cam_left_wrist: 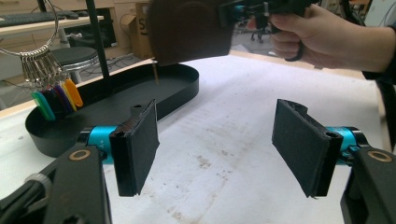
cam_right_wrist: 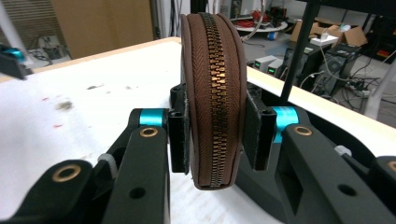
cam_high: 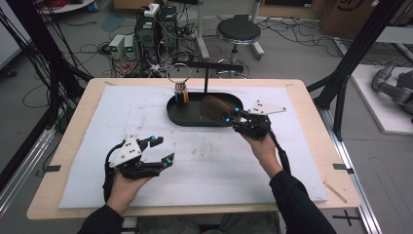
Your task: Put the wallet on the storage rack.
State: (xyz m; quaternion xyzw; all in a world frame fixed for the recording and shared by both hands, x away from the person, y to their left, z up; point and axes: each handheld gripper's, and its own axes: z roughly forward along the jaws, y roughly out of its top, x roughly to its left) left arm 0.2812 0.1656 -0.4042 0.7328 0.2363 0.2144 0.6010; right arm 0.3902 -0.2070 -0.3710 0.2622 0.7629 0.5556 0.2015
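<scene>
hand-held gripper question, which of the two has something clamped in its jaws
The right hand-held gripper: its pads press both sides of the brown zippered pouch, held above the black tray. The left hand-held gripper stands open with nothing between its jaws.

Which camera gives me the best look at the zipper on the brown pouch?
The right gripper view: the brown zippered pouch stands edge-on between the tongs, its brass zipper sharp. The high view shows it small above the black oval tray; the left gripper view shows a dark underside.
</scene>
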